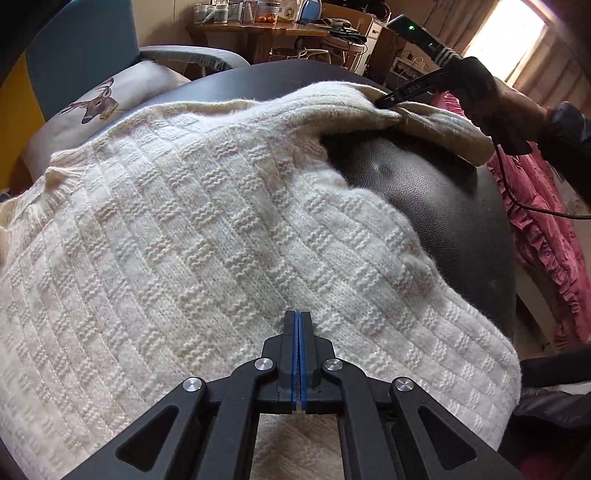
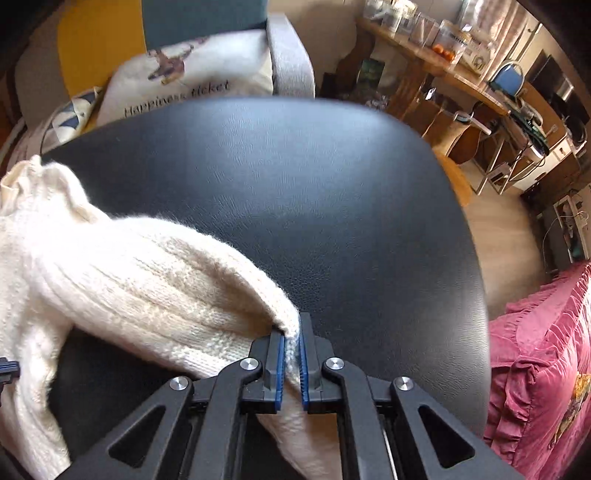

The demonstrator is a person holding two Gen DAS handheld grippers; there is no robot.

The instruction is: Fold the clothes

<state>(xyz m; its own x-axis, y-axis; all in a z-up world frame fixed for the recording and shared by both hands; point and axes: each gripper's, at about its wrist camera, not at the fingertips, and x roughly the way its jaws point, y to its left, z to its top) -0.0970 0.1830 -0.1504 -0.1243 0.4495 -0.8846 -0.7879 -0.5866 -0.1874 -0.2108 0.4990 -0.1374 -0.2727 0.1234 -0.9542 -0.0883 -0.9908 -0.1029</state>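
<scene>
A cream knitted sweater [image 1: 184,221] lies spread over a black padded leather surface [image 1: 424,192]. My left gripper [image 1: 299,317] is shut, its blue pads together, its tip down on the sweater's body near the hem. No cloth shows between the pads. In the right wrist view my right gripper [image 2: 291,328] is shut on the ribbed end of the sweater's sleeve [image 2: 147,280], and the sleeve stretches left across the leather [image 2: 295,184]. The left wrist view shows that right gripper [image 1: 382,102] at the far edge, held by a hand [image 1: 509,107], with the sleeve lifted.
A pink ruffled cloth [image 2: 535,350] hangs to the right of the surface. Behind the surface sit cushions, one with a deer print [image 1: 99,103] and one with lettering [image 2: 177,88]. A wooden desk [image 1: 258,33] with jars stands farther back. A black cable [image 1: 517,199] trails from the right gripper.
</scene>
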